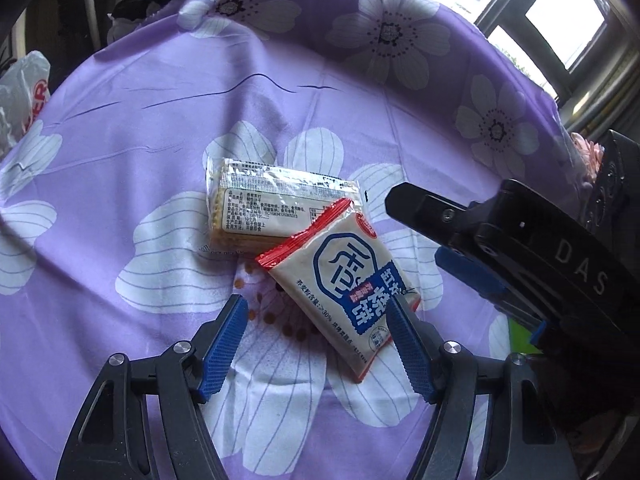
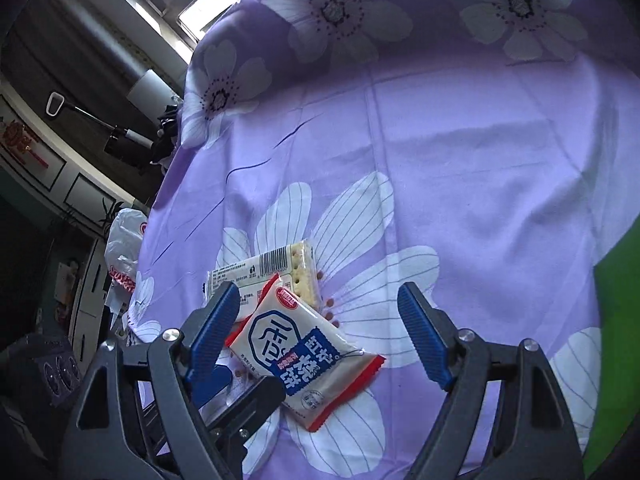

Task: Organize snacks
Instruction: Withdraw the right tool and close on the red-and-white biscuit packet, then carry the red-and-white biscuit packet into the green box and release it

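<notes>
1. Purple cloth (image 1: 120, 152) printed with white flowers covers the whole work surface, and two snack packets lie on it ahead of both tongs, unsorted as far as can be judged.
2. The red-edged snack packet (image 1: 340, 280) rests tilted, its upper corner lying over the clear cracker packet (image 1: 256, 208), so the two touch and overlap.
3. The left gripper (image 1: 318, 340) hangs over the near end of the red-edged packet with its jaws released; the right-side pad (image 1: 408, 344) sits at the packet's edge, the left-side pad is off it over bare cloth, and nothing is clamped.
4. The right gripper (image 2: 320, 332) is spread wide and empty, with the red-edged packet (image 2: 296, 356) below and between its fingers; the cracker packet (image 2: 272, 276) lies just beyond.
5. In the left view the right gripper comes in from the right, just beside the packets.
6. No box, tray or basket for snacks shows. A white plastic bag (image 2: 124, 248) sits at the cloth's far edge; its contents cannot be told.
7. A green patch (image 2: 616, 320) lies well right of the right gripper; what it is remains unclear.
8. Both packets seem left to do.
</notes>
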The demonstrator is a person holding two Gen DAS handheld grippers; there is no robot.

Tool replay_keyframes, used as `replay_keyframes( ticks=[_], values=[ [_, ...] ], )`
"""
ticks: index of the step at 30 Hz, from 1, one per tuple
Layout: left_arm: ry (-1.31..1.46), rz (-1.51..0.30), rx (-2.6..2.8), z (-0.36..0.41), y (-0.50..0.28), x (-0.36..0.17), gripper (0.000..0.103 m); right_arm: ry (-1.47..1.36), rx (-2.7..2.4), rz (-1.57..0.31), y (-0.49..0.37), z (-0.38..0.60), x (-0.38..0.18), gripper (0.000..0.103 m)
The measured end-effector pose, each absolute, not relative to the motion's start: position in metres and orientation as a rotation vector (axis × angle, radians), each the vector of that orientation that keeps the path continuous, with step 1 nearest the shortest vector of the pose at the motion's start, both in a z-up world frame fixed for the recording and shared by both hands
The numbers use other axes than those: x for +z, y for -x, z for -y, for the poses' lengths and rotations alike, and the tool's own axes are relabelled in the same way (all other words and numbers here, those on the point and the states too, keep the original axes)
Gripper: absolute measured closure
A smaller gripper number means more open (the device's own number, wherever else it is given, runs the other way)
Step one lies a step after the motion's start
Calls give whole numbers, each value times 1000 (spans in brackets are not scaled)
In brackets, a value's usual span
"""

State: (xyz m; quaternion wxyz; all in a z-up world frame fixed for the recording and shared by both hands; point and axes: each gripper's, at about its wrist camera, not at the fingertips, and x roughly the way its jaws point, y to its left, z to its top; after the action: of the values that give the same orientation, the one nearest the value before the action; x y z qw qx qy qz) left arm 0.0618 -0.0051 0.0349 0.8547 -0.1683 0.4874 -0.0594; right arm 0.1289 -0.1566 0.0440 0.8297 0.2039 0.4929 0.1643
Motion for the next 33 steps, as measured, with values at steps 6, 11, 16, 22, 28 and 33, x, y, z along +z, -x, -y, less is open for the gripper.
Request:
replay_keyframes(
  ticks=[6,11,16,22,28,33],
  values=[
    [368,-1053,-130,10,-70,26,52,-421,443,-1132,-133,140,25,44],
    [317,-1041,-156,18,-68,29,61,-358,457,-1167,-125,130,24,49],
    [231,-1013,-200,30,-61,39,63,-438,447,-1188,-116,141,25,53],
    [156,-908,-312,50,-37,65,63,-415,373,-1107,-87,157,56,53],
    [121,-819,-408,68,-9,91,63,-436,296,-989,-52,180,88,54],
    [88,-748,-461,87,12,115,63,-439,235,-911,-24,198,113,53]
  ],
)
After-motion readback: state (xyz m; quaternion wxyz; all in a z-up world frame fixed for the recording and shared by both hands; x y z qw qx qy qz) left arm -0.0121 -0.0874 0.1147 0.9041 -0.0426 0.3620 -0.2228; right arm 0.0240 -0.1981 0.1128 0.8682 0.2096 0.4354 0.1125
